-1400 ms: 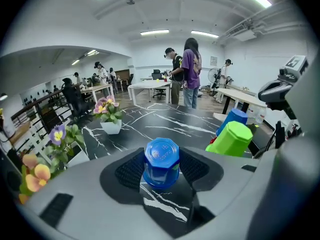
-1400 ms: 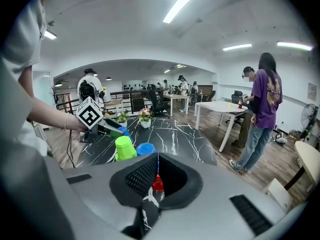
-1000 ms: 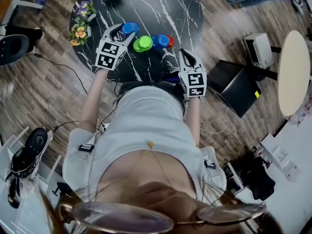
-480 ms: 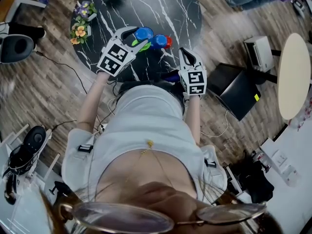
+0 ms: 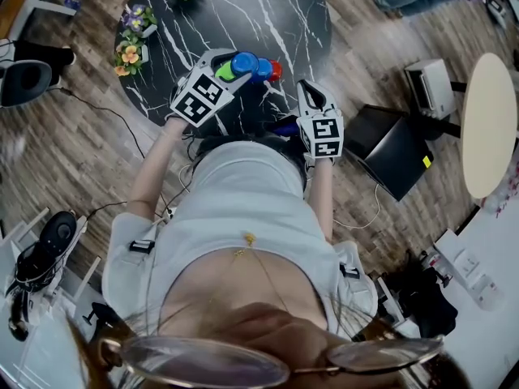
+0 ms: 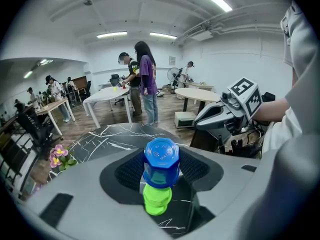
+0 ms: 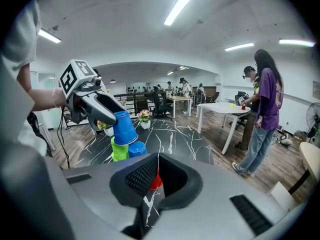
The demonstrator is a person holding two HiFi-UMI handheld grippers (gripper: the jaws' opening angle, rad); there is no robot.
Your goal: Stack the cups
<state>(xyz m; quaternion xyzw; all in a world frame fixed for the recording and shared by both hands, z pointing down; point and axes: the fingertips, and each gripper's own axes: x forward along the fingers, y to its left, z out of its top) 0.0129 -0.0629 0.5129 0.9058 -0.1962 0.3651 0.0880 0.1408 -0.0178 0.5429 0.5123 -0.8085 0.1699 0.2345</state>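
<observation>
Student: Step in hand, near to far?
Tutor: We see the right gripper (image 7: pixel 156 171) closed, empty, near us. The left gripper (image 5: pixel 233 66), tilted down, clamps an inverted blue cup (image 6: pixel 161 162) over the green cup (image 6: pixel 157 199) on the table (image 5: pixel 284 14). Next, we judge: lower squarely, release.

One bright blue plastic cup (image 6: pixel 161 160), a lime-green plastic cup (image 6: pixel 157 200), a second blue plastic cup (image 7: pixel 137 149), a red plastic cup (image 7: pixel 155 182). The round black tabletop (image 5: pixel 268 23) has white marble veining.
</observation>
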